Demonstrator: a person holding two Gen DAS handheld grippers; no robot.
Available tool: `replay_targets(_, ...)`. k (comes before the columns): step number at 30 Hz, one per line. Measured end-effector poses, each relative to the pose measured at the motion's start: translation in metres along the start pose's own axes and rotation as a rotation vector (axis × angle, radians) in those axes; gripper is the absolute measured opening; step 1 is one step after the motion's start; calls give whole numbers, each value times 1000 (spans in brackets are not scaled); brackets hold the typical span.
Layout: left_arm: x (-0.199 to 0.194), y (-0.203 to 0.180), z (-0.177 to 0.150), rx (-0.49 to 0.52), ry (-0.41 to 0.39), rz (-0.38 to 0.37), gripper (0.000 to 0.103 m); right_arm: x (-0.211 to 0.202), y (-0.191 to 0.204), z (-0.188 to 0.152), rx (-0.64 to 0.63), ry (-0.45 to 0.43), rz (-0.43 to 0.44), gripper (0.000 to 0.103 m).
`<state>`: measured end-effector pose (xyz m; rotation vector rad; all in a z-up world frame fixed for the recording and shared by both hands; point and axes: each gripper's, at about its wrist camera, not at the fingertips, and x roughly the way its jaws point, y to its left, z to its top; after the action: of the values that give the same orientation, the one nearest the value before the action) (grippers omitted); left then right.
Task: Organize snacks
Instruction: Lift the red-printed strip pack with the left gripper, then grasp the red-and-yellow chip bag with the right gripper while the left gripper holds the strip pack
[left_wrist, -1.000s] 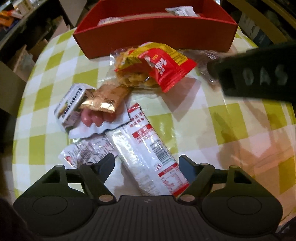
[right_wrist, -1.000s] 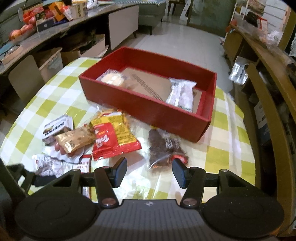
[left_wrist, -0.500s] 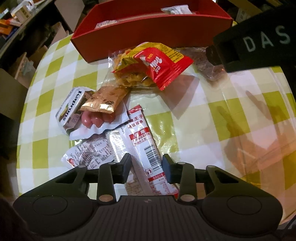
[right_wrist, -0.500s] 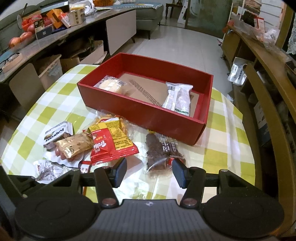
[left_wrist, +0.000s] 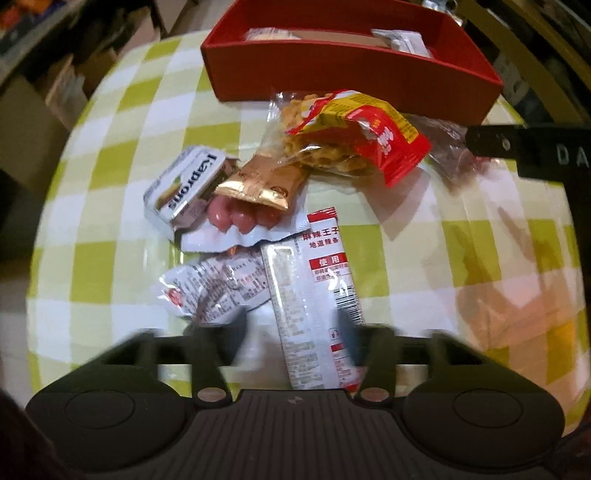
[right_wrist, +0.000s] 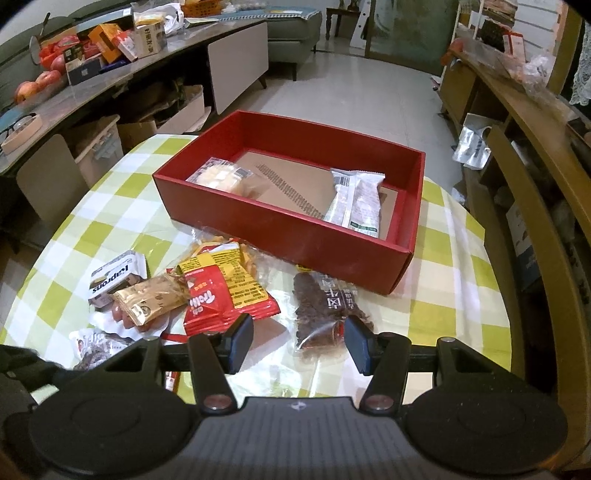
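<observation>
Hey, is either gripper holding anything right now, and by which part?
The right gripper holds nothing, jaws open. The fingers of the left gripper flank the near end of the long white-and-red snack packet, but blur hides whether they grip it.

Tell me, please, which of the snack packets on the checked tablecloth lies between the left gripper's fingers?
The long white packet with red label; it runs lengthwise between the left gripper fingers, while the crinkled silver packet lies beside them.

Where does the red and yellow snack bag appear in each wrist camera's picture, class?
Left wrist: red and yellow snack bag, upper middle, just below the red box.
Right wrist: the bag lies left of centre, again in front of the box.
Shared landmark: the red box.
</observation>
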<state>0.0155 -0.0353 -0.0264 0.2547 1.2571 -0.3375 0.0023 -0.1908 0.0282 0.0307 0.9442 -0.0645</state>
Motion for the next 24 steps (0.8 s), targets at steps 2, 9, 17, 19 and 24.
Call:
replay_targets(2, 3, -3, 2, -28, 8, -13, 79, -2, -1, 0, 2, -4, 1, 60)
replay_targets(9, 20, -36, 6, -51, 24, 49, 58, -7, -16, -6, 30, -7, 5, 60)
replay_targets(17, 7, -26, -8, -3, 18, 59, 35, -7, -18, 1, 44, -18, 32, 60)
replay_targets(19, 1, -14, -13, -12, 4, 47, 34, -2, -15, 7, 55, -13, 41, 60)
replay_targets(24, -6, 6, -16, -39, -6, 6, 34, 17, 9, 28, 32, 9, 87, 60)
